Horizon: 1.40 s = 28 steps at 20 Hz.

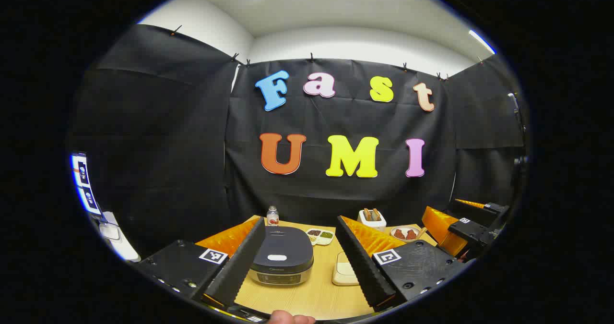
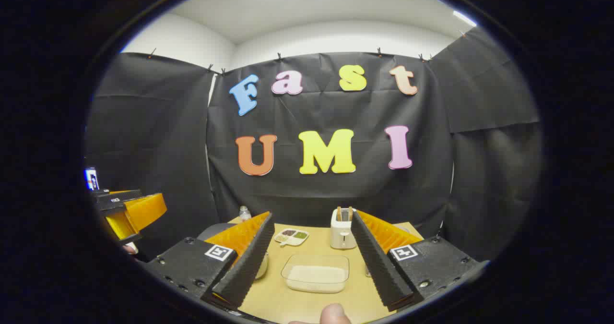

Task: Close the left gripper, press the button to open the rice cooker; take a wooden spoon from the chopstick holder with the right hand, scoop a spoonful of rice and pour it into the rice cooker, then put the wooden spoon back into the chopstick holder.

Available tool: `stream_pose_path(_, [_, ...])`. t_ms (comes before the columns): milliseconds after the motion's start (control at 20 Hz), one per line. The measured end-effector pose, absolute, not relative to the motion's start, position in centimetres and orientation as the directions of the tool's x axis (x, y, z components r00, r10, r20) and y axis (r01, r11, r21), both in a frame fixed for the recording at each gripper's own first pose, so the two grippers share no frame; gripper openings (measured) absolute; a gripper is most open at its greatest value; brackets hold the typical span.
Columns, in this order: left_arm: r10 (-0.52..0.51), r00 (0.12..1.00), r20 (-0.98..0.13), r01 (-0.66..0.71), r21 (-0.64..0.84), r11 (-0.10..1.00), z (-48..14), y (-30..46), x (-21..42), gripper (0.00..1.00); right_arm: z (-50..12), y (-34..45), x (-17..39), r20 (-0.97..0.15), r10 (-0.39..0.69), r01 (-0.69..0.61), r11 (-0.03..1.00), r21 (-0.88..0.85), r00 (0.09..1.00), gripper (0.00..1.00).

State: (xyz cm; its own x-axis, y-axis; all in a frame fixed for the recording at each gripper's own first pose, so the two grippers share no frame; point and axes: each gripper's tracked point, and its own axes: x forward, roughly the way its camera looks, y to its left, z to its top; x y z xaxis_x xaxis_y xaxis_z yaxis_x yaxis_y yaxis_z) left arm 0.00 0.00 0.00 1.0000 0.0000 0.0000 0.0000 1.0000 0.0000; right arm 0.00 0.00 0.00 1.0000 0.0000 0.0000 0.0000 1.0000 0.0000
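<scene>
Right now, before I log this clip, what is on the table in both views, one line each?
rice cooker: one, dark grey, lid shut, table's left part, between the left gripper's fingers.
rice tray: one, clear, holding white rice, centre, between the right gripper's fingers.
chopstick holder: one, white, wooden handles sticking up, behind the tray.
divided dish: one, white, dark and green contents, at the back.
bottle: one, clear with light cap, back left.
plate: one, reddish pieces on it, back right.
table: one, light wood.
left gripper: one, open, low over the table.
right gripper: one, open, low over the table.
</scene>
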Motion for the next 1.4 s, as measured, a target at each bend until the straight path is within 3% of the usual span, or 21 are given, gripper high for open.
stream_pose_path(1400, [0.069,0.995,-0.068,-0.069,0.003,0.998,-1.6,0.3,1.8,0.95,-0.8,-1.4,2.4,-0.04,0.014,-0.015,1.0,-0.019,0.999,0.97])
